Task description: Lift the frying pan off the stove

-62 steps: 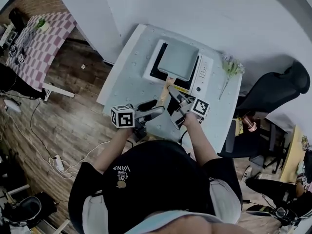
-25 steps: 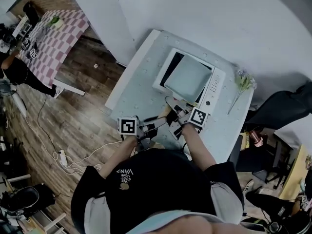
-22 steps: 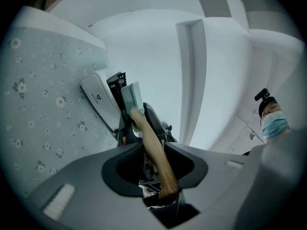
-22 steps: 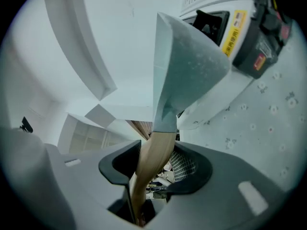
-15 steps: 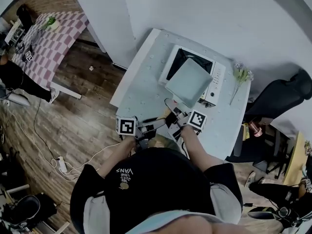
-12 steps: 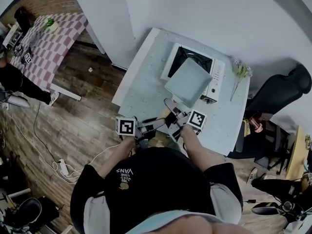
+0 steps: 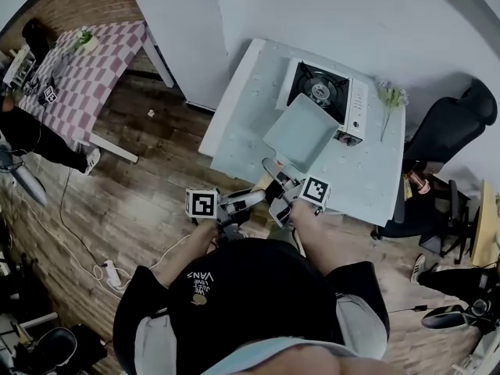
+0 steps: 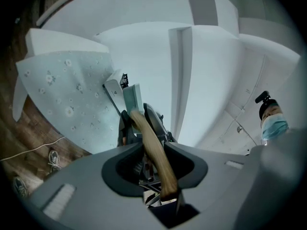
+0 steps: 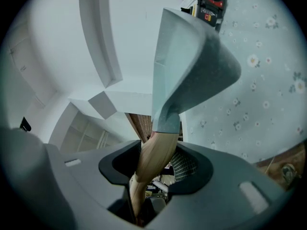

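Note:
The square pale-green frying pan hangs over the table, clear of the white portable stove, whose black burner is uncovered. Its wooden handle points towards me. My right gripper is shut on the handle close to the pan, and my left gripper is shut on the handle's end. The left gripper view shows the handle running between that gripper's jaws, with the pan edge-on beyond. In the right gripper view the handle rises from the right gripper to the pan.
The table wears a pale cloth with small flowers. A sprig of flowers lies right of the stove. A black chair stands at the right. A checked table and wood floor lie to the left.
The pan has come off the stove and moved back towards me with both grippers on its handle. The burner, covered before, now shows.

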